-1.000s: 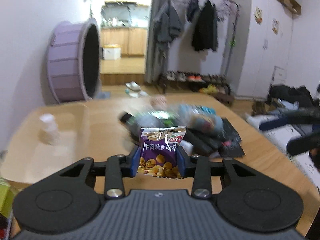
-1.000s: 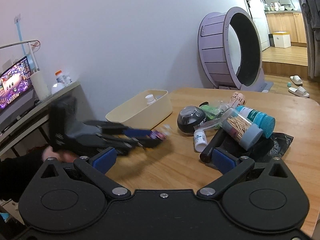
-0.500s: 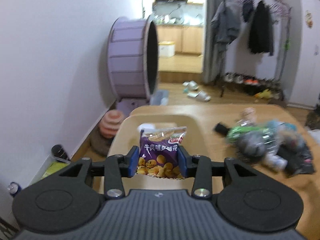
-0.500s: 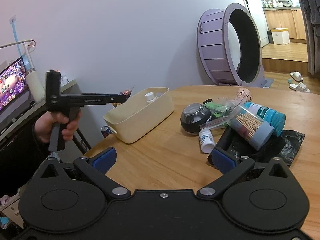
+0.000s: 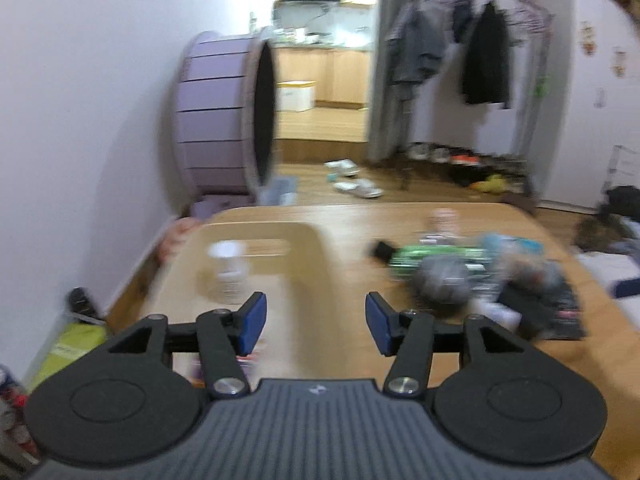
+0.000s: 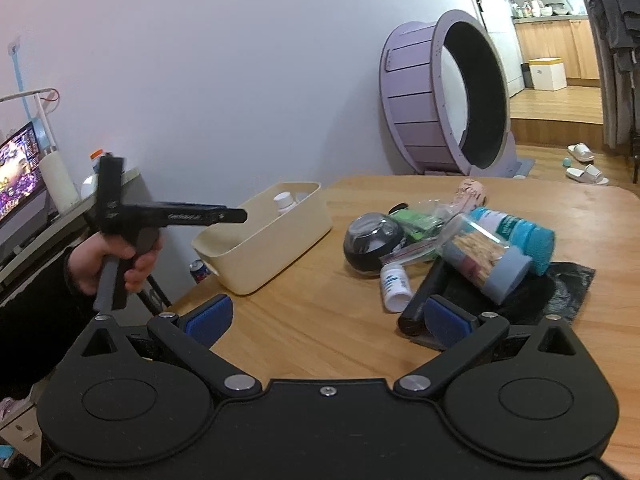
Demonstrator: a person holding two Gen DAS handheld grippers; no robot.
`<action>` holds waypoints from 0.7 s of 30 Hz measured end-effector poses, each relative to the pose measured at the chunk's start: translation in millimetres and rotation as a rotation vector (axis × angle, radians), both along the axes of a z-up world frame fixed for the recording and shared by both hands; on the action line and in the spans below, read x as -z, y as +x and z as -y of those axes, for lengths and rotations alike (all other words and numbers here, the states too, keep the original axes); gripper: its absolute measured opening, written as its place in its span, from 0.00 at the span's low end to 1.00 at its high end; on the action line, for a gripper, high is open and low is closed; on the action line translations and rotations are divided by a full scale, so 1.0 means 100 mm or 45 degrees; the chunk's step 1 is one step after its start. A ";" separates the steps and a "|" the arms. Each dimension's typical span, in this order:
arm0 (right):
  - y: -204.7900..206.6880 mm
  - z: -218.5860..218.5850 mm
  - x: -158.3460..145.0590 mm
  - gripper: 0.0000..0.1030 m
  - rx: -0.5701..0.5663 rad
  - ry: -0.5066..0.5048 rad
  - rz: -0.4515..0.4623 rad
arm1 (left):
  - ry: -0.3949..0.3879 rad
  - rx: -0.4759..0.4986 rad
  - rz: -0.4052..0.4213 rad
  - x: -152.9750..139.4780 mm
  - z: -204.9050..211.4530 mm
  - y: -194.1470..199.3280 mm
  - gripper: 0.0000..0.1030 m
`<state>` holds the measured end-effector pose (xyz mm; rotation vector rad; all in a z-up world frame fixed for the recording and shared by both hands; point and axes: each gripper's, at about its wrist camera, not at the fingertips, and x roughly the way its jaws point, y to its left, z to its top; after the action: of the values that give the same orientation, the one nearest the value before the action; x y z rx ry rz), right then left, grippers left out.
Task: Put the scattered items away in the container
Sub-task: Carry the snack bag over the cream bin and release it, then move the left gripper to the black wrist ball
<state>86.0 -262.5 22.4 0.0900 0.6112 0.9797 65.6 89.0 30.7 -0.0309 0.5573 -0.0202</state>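
The wooden table (image 6: 320,320) carries the work. At its far left edge sits the cream bin (image 6: 276,248), with a white pill bottle (image 6: 285,201) upright inside. The unsorted pile lies right of it: a dark dome-lidded jar (image 6: 372,244), a clear toothpick jar (image 6: 484,258), a teal-capped bottle (image 6: 520,232) and a small white bottle (image 6: 394,286).

The left gripper (image 5: 312,322) hangs over the bin's near end; its jaws have just been opening and nothing is between them. A purple scrap shows blurred below its left finger, possibly the snack packet.

The right gripper (image 6: 328,316) waits near the pile, jaws apart and empty.

Should the packet catch on the bin's rim, it could slide off the table edge.
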 end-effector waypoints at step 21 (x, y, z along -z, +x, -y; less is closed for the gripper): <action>0.11 0.32 0.01 1.00 0.192 -0.003 0.024 | -0.010 0.129 -0.032 0.49 0.89 0.59 0.63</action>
<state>96.5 -294.6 21.0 0.1230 0.5794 0.8333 124.6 -0.1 -18.4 -0.0109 0.5833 -0.1206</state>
